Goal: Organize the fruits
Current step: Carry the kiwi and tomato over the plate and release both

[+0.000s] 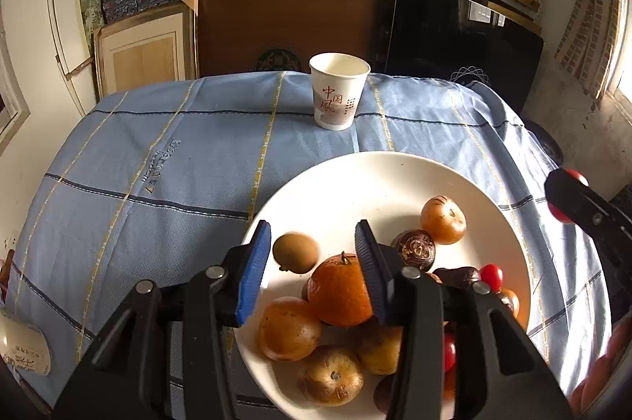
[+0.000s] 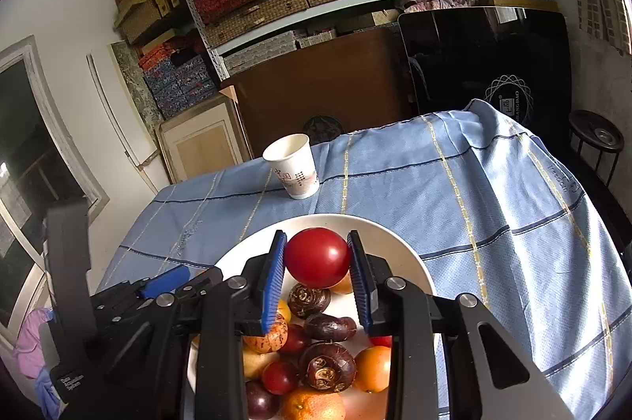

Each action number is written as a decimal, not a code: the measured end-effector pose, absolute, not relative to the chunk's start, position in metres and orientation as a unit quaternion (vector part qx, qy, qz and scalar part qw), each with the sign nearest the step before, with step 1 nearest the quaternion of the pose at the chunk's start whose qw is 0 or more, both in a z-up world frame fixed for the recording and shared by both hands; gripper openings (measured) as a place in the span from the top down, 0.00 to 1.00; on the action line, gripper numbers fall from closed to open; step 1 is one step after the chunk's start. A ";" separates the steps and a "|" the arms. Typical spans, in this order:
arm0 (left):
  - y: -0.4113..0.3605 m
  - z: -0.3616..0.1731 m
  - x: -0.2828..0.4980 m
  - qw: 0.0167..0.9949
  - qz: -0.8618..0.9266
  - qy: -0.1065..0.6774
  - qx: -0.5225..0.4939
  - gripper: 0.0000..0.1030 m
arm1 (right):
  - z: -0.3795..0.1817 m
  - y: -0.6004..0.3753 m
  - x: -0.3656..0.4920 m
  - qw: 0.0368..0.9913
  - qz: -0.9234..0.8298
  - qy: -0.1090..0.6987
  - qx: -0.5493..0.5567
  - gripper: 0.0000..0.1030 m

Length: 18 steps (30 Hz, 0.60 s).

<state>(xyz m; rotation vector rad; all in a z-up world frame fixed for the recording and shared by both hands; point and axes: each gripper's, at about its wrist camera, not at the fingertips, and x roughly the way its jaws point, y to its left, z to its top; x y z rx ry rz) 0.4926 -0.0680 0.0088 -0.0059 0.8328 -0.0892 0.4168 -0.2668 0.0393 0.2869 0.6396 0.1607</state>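
Note:
A white plate (image 1: 379, 175) on the blue cloth holds several fruits: an orange mandarin (image 1: 337, 291), a kiwi (image 1: 295, 252), brown round fruits (image 1: 442, 219), dark water chestnuts (image 1: 414, 249) and cherry tomatoes (image 1: 491, 276). My left gripper (image 1: 312, 254) is open above the plate's left side, its jaws either side of the mandarin and kiwi, not touching them. My right gripper (image 2: 318, 258) is shut on a red tomato (image 2: 318, 257) and holds it above the plate (image 2: 399, 246). The right gripper also shows at the right edge of the left wrist view (image 1: 572, 199).
A white paper cup (image 1: 339, 90) with red characters stands upright behind the plate; it also shows in the right wrist view (image 2: 293, 171). The blue checked cloth (image 1: 158, 163) covers the table. Boards and shelves of boxes stand behind. A black stool (image 2: 596, 135) is at right.

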 end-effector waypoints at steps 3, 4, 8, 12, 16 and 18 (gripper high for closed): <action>-0.065 0.014 0.488 0.916 -0.044 0.399 -0.008 0.55 | 0.036 -0.266 0.419 0.934 0.080 0.318 0.141 0.69; -0.064 0.017 0.486 0.917 -0.042 0.396 -0.008 0.52 | 0.035 -0.264 0.420 0.934 0.082 0.320 0.138 0.69; -0.061 0.030 0.477 0.926 -0.032 0.377 -0.006 0.45 | 0.032 -0.257 0.427 0.931 0.086 0.331 0.125 0.69; -0.058 0.039 0.473 0.929 -0.035 0.369 -0.008 0.44 | 0.020 -0.249 0.439 0.923 0.086 0.356 0.115 0.69; -0.057 0.041 0.472 0.930 -0.030 0.367 -0.005 0.44 | 0.008 -0.243 0.449 0.916 0.087 0.375 0.111 0.69; -0.056 0.040 0.473 0.929 -0.029 0.369 -0.006 0.44 | 0.005 -0.241 0.452 0.915 0.086 0.379 0.110 0.69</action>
